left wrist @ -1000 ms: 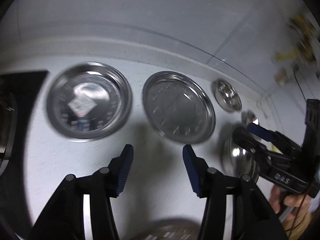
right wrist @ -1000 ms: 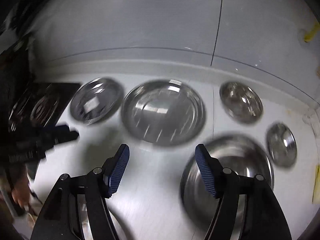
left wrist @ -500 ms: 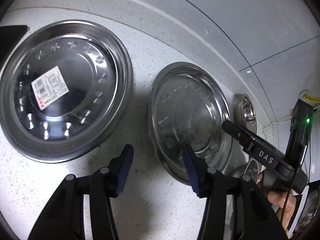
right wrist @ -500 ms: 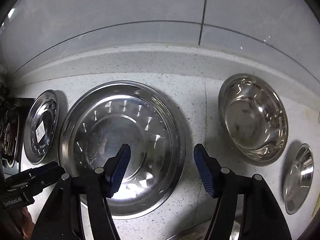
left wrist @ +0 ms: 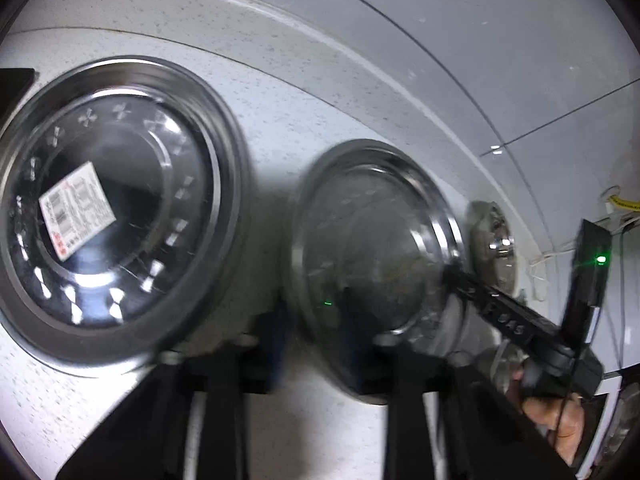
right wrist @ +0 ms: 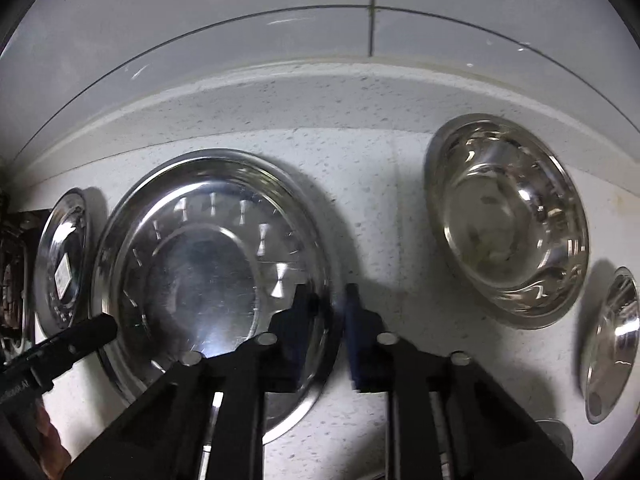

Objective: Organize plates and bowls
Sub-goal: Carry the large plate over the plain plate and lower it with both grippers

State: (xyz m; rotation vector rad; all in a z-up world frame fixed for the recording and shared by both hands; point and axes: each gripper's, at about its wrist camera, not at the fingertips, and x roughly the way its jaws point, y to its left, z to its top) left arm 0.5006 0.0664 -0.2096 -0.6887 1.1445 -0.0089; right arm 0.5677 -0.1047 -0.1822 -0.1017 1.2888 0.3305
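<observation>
Since the earlier frames both grippers have been brought down toward the speckled counter (right wrist: 372,208), and the jaws of each, then spread wide, have been drawn in. The right gripper (right wrist: 329,312) is seen pinching the near right rim of the middle plate (right wrist: 208,276), one blue pad inside the rim and the other outside it. The left gripper (left wrist: 316,344) is blurred; its fingers straddle the left rim of the same middle plate (left wrist: 368,256), and the jaws are closed on that edge. In the left wrist view the right gripper (left wrist: 452,270) reaches the opposite rim, a hand (left wrist: 560,420) being visible behind it.

The middle plate is round, so no long axis can be given; its open face is turned upward and it lies flat on the counter, directly between the two grippers. Beyond the left jaws, to their left, a labelled plate (left wrist: 116,216) lies face up, a white barcode sticker (left wrist: 76,210) stuck in its base. To the right of the right jaws a deep bowl (right wrist: 508,220) stands apart from the middle plate, opening upward, and a smaller bowl (right wrist: 614,344) is seen farther right near the frame edge. A tiled wall (right wrist: 280,32) rises behind the counter.
</observation>
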